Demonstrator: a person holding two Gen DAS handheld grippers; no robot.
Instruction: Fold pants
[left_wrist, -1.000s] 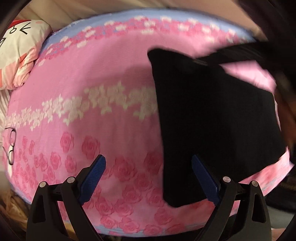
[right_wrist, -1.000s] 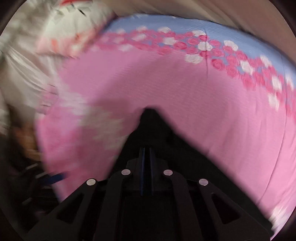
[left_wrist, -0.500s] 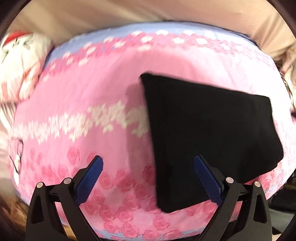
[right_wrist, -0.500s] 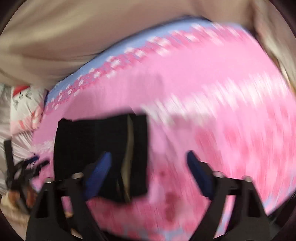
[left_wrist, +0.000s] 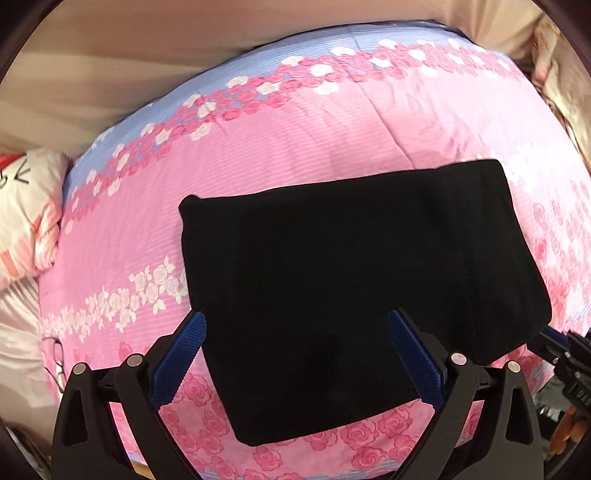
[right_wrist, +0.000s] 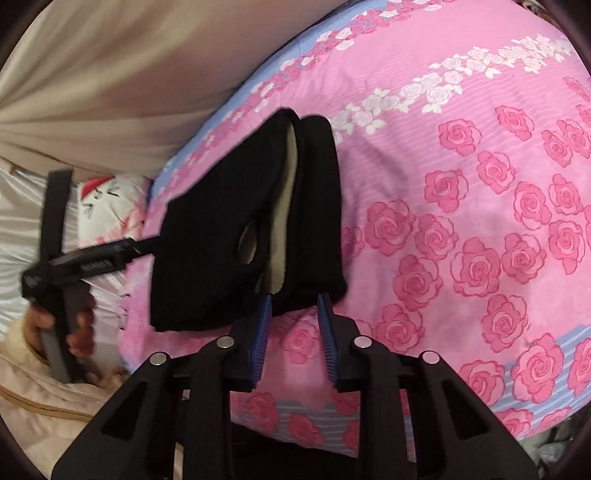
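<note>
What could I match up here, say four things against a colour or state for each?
Things:
1. pants
2. bedspread
3. left gripper
4. right gripper

Descriptions:
A. pink with printed roses
B. black, folded into a compact stack
C. jaws spread wide over the dark cloth
D. jaws narrowly apart at the edge of the folded stack, gripping nothing

Pairs: 1-B, 2-A, 3-C, 4-D

Soft indoor light, heavy fisheye distortion
</note>
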